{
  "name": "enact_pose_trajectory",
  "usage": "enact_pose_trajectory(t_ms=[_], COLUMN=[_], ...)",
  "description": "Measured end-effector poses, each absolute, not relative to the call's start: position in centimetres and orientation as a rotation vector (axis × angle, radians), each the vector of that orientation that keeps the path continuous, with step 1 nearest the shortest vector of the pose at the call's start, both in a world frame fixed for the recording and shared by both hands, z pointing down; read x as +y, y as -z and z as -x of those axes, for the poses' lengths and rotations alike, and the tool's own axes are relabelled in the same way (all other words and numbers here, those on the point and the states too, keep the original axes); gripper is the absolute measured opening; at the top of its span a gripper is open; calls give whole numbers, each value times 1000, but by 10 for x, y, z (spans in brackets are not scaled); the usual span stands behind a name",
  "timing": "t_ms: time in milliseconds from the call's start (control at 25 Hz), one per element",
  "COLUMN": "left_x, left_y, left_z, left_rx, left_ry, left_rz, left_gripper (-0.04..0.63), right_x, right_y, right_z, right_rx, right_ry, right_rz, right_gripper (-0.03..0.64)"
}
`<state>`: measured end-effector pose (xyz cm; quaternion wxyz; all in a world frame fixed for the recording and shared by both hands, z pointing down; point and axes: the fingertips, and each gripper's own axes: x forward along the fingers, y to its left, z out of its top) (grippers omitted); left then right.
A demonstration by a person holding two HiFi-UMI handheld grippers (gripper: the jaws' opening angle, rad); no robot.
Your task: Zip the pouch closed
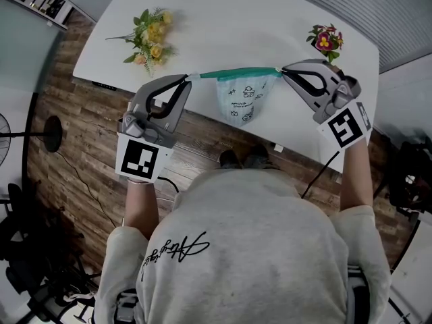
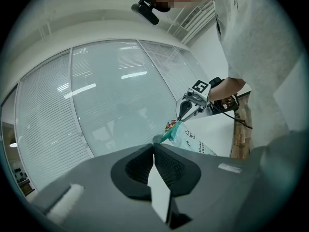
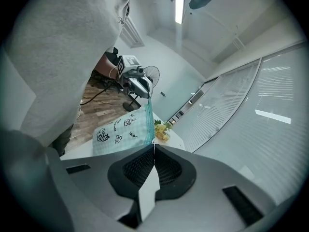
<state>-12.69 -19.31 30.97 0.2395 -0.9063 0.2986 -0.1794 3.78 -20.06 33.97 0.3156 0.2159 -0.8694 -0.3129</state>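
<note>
- While it hangs by its green zip band, the pale mint checked fabric pouch with cartoon drawings (image 1: 241, 100) is strung taut between our two grippers, its body sagging towards six o'clock over the near edge of the white tabletop (image 1: 223, 12). We cannot tell whether its bottom touches that edge.
- At nine o'clock of the pouch, our left gripper (image 1: 191, 77) has its jaws clenched on the left end of the zip band; its own view shows the pads pressed together with a thin pale strip pinched between them.
- At three o'clock of the pouch, our right gripper (image 1: 282, 71) grasps the other end of the band the same way, jaws tight together on it.
- From the left gripper view we see the pouch (image 2: 186, 137) running away to the right gripper (image 2: 186, 109) at one o'clock.
- From the right gripper view the pouch (image 3: 123, 129) leads up to the left gripper (image 3: 141, 90) at twelve o'clock.
- On the tabletop, a bunch of yellow flowers with green leaves (image 1: 152, 39) lies at ten o'clock of the pouch, and a small pink and red posy (image 1: 325, 40) at two o'clock, both well apart from it.
- Below the table edge, at six o'clock, is brown wood-plank flooring (image 1: 74, 147).
</note>
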Motion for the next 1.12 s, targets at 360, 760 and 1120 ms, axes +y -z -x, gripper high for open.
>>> enact_pose_trajectory(t_ms=[360, 760, 1120], left_x=[-200, -219, -236], left_y=[-310, -321, -356], left_z=[123, 118, 104], left_rx=[810, 799, 837], left_ry=[448, 409, 454], left_rz=[2494, 2550, 2613], left_gripper=[8, 9, 11], right_x=[-203, -207, -214], right_y=[-337, -336, -373], right_z=[-41, -44, -57], right_rx=[-2212, -2099, -2141], right_ry=[857, 879, 804], right_rz=[-656, -777, -820], right_gripper=[5, 8, 8])
